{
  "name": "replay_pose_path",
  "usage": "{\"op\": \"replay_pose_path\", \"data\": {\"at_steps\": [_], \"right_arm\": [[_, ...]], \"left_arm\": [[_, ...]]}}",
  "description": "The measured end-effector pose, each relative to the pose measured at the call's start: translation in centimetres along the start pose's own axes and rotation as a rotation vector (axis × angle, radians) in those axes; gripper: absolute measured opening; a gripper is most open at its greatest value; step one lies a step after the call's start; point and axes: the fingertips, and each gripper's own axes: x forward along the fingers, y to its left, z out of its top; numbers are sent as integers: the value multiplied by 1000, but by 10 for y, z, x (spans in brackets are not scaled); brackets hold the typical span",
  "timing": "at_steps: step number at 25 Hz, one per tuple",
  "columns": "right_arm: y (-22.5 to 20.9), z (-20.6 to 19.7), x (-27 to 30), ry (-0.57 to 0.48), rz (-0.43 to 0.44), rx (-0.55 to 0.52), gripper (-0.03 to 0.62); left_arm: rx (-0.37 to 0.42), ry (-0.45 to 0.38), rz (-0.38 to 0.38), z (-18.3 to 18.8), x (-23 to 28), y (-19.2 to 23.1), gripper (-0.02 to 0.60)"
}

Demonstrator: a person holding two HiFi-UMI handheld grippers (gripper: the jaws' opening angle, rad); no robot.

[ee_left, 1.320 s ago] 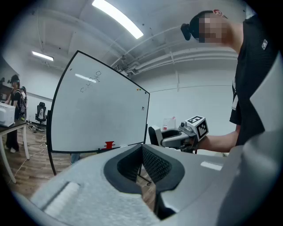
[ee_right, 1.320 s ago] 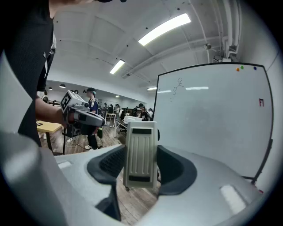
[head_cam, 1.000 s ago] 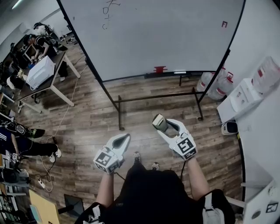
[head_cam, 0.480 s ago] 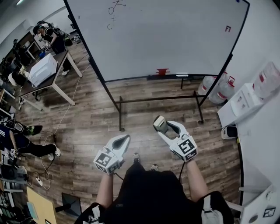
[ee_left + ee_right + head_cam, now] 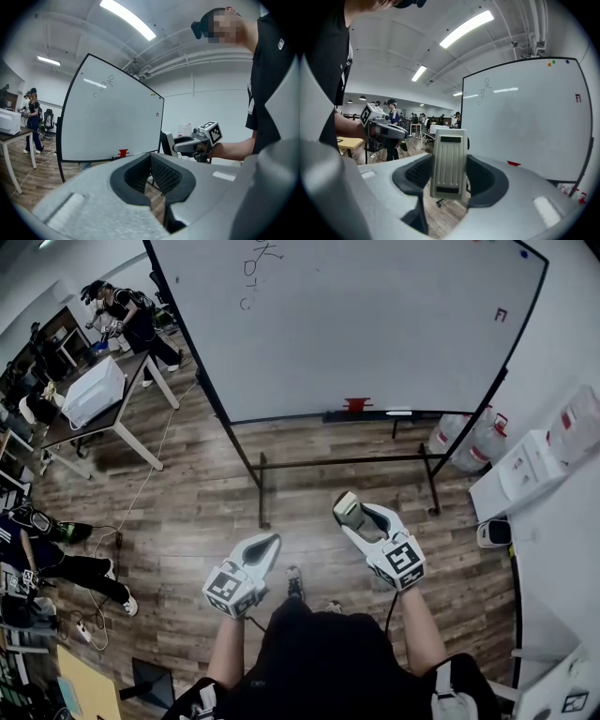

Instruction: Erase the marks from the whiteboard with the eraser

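The whiteboard (image 5: 375, 324) stands on a black frame ahead of me, with black handwritten marks (image 5: 253, 268) at its top left and a small red mark (image 5: 500, 314) at its right. A red object (image 5: 356, 405) rests on its tray. My right gripper (image 5: 349, 512) is shut on the grey ribbed eraser (image 5: 449, 173), held upright between its jaws well short of the board. My left gripper (image 5: 267, 545) is lower and to the left, shut with nothing in it. In the left gripper view the whiteboard (image 5: 112, 122) and its marks (image 5: 104, 84) lie ahead.
The board's stand legs (image 5: 262, 493) reach out over the wooden floor. A table with a white box (image 5: 89, 390) and several people are at the left. Water jugs (image 5: 469, 437) and a white cabinet (image 5: 525, 470) stand at the right. Cables (image 5: 94, 549) trail across the floor.
The whiteboard has slid lower in the head view and more of its top shows. Both grippers keep their pose, the right still holding the eraser.
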Motion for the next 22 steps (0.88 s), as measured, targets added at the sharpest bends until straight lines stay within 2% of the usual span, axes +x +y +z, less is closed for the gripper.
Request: {"op": "replay_pose_path", "data": {"at_steps": [22], "right_arm": [[-53, 53, 135, 12, -42, -54, 229]], "left_arm": [[10, -26, -37, 33, 45, 145, 9]]}}
